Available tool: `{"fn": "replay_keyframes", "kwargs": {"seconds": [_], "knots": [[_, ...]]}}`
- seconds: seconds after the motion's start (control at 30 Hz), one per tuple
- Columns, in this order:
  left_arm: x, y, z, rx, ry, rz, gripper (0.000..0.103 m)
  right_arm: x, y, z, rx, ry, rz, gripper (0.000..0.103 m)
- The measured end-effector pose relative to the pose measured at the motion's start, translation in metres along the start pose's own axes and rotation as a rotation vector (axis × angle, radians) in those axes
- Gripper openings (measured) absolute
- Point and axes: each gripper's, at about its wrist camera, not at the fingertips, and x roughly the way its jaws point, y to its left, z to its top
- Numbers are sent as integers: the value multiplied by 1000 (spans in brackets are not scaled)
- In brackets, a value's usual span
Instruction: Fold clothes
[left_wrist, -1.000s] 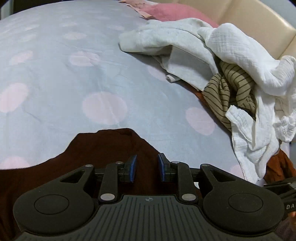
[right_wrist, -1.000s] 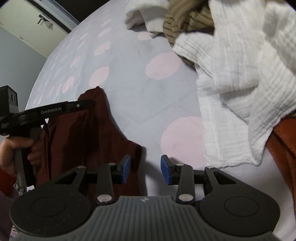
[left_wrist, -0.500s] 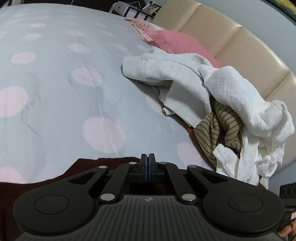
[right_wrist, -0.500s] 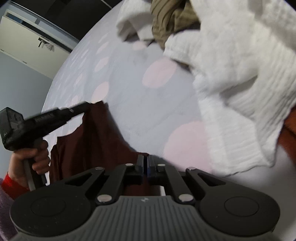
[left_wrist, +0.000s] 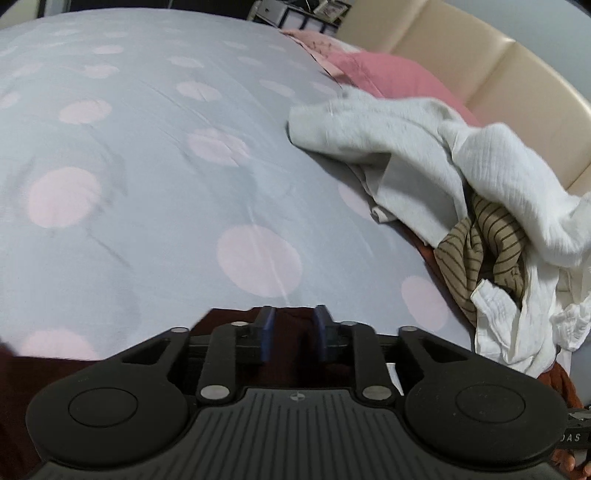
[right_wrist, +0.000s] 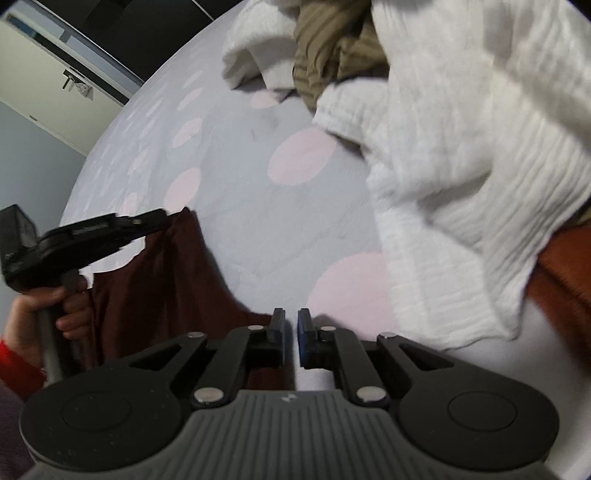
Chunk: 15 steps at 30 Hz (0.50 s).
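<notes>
Grey bedding (left_wrist: 155, 221) printed with pale pink dots fills both wrist views, with a cream padded headboard (left_wrist: 491, 77) and a pink pillow (left_wrist: 388, 79) at its far end.

Nearest the left gripper (left_wrist: 292, 334), a dark maroon garment (left_wrist: 291, 354) lies flat on the bedding, directly under and between the 2 blue-padded fingers. Its jaws have just been opening and now stand a modest way apart; the pads do not press the cloth. In the right wrist view the same garment (right_wrist: 155, 288) is plain, matte and unpatterned, a long strip whose long axis runs from just left of the right gripper (right_wrist: 291, 332) up and away to a narrow end beneath the left gripper's tip (right_wrist: 147, 221). A hand (right_wrist: 44, 310) with a red cuff grips the left tool's handle.

The right gripper's jaws have just parted to a narrow slit, with the maroon edge at the left finger; whether any cloth sits between the pads I cannot tell.

Farther ahead and to the right of both grippers sits a heap: white crinkled cloth (right_wrist: 461, 166), a tan striped garment (left_wrist: 484, 243), a pale grey one (left_wrist: 373, 136) and a rust-orange piece (right_wrist: 561, 280).
</notes>
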Motion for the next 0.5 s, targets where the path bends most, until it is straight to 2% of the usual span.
{"fn": "replay_keyframes", "kwargs": {"seconds": [0.07,0.17,0.23,0.4,0.5], "knots": [[-15,1,-4,2,-13,7,21,-2,2,-1,-6,-1,6,12],[-39,-1,-17,0,-23,6,21,-6,5,-4,-21,7,13,19],[-53,-6,-30,4,-16,17,21,-10,8,-10,-41,18,15,32],[-86,-31,-68,46,8,44,21,-19,18,-28,-121,51,-14,33],[-110,-48,-96,52,2,35,21,-23,20,-41,-148,82,-12,33]]}}
